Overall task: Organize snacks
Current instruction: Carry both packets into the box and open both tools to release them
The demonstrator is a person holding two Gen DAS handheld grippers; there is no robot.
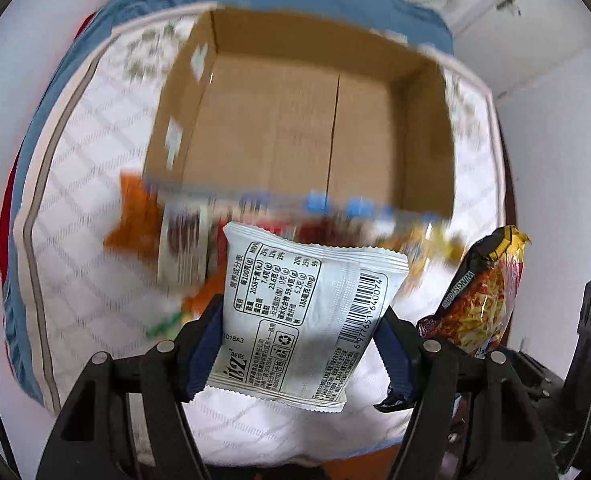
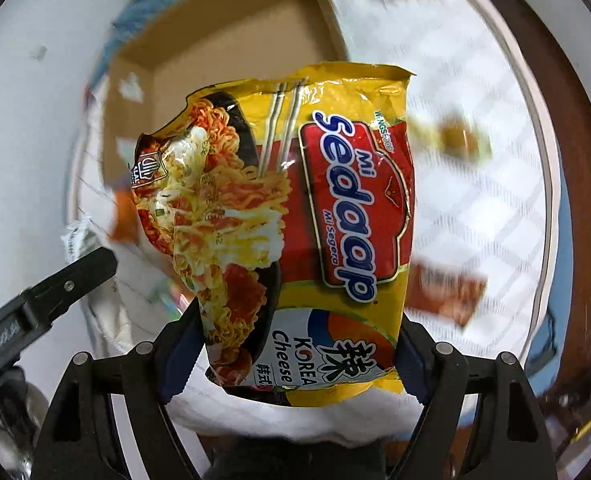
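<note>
Above quilted bed (image 1: 95, 208): "Mi Sedaap" noodle pack (image 2: 307, 232), barcoded white packet (image 1: 299, 320).

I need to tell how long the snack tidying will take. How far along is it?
Nothing looks done: the cardboard box looks empty inside. In hand: the left gripper holds a white packet, the right gripper a yellow noodle pack. Left: several blurred snacks on the quilted surface.
</note>
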